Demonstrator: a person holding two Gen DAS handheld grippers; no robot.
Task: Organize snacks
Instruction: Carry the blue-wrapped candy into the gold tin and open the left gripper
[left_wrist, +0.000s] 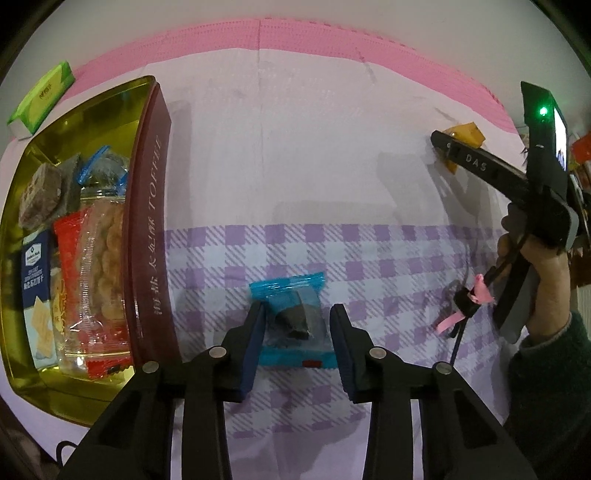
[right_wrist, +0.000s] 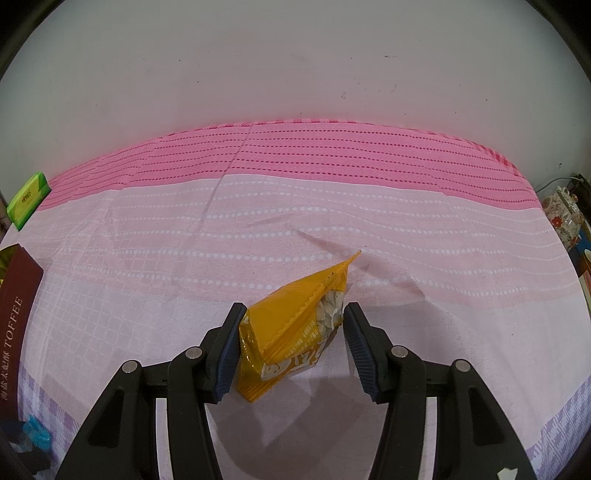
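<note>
Surface: bench under a cloth (right_wrist: 280, 229), pink stripes at the far edge, pale middle, lilac check near.
Tin: gold tin (left_wrist: 22, 332) with a maroon wall lettered TOFFEE, at the left of the bench, open on top.
Stowed: a red-edged clear pack of biscuits (left_wrist: 99, 280), a navy cracker pack, a brown cake and a blue-sealed pack lie inside the tin; judged the finished share of the job.
Left to stow: two packets in view on the cloth, blue and yellow, both outside the tin.
Blue packet (left_wrist: 291, 317): flat on the lilac check, just right of the tin wall; long axis runs away from the left camera, crimped end far, red-marked end near; a dark cake shows through the clear centre.
Left gripper (left_wrist: 297, 317): fingers straddle the blue packet's long sides and sit at its edges; firm pinch or bare contact, cannot tell.
Yellow packet (right_wrist: 291, 328): on the pale cloth, well right of the tin; tilted, one corner raised and pointing far-right, crimped seam running diagonally.
Right gripper (right_wrist: 291, 325): left finger pressed on the packet's near corner, right finger against its clear window; reads as clamped on it.
Green box (left_wrist: 40, 99): far left corner, beyond the tin, untouched.
Progress: judged past halfway.
</note>
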